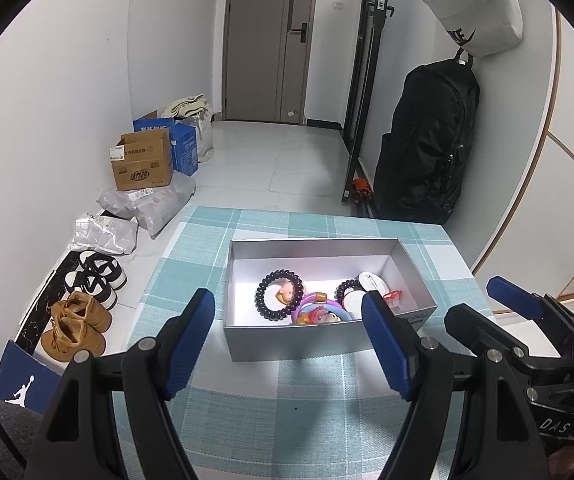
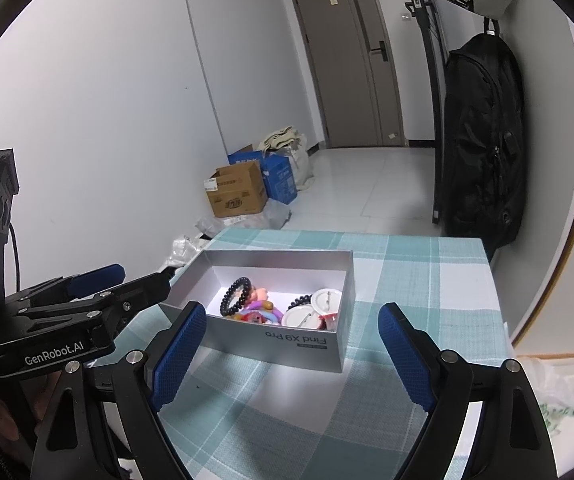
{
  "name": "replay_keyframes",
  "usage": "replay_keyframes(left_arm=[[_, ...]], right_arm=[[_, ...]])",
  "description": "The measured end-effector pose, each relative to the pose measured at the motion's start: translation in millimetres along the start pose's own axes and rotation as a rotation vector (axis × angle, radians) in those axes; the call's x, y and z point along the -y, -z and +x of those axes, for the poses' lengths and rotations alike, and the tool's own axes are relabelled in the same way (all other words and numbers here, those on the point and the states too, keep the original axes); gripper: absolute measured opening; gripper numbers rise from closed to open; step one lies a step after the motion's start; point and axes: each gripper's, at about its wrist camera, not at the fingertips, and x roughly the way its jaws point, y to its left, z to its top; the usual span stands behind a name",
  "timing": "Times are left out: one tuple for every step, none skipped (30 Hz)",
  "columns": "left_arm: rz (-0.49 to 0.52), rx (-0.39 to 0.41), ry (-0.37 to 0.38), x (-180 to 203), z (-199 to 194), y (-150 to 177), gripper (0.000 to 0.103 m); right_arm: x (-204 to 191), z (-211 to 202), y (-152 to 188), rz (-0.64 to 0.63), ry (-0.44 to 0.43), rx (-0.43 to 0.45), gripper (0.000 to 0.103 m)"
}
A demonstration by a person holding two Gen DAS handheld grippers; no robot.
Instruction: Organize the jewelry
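An open silver box (image 1: 287, 340) (image 2: 287, 344) stands on the teal checked tablecloth (image 1: 287, 412) (image 2: 287, 420). Inside lie a black bead bracelet (image 1: 279, 295) (image 2: 235, 296), a second black bracelet (image 1: 345, 289), a purple and orange ring toy (image 1: 319, 312) (image 2: 261, 312), white round badges (image 1: 371, 282) (image 2: 327, 298) and a small red piece (image 1: 393, 296). My left gripper (image 1: 291, 334) is open and empty, just in front of the box. My right gripper (image 2: 293, 350) is open and empty, in front of the box's near right corner. Each gripper shows in the other's view.
Cardboard boxes (image 1: 143, 164) (image 2: 239, 192), plastic bags (image 1: 147, 204) and shoes (image 1: 79, 320) sit on the floor at the left. A black backpack (image 1: 431, 140) (image 2: 483, 140) hangs at the right past the table's far edge. A door (image 1: 271, 40) is behind.
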Motion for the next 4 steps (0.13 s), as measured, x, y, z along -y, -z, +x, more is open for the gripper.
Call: replay_keyframes(left_arm=[[0.003,0.011,0.000,0.8,-1.0,0.1,0.072],[0.004,0.018,-0.004,1.2,-1.8,-0.1,0.072],[0.006,0.021,-0.001,1.4,-2.1,-0.2,0.072],[0.008,0.019,0.009,1.9,-1.9,-0.4,0.072]], right_arm=[[0.3,0.1,-0.2,0.001,0.000,0.000,0.088],[0.1,0.3,-0.3,0.001,0.000,-0.001,0.088],[0.1,0.3,-0.3,0.000,0.001,-0.001,0.088],[0.1,0.5,-0.4,0.000,0.000,-0.003,0.088]])
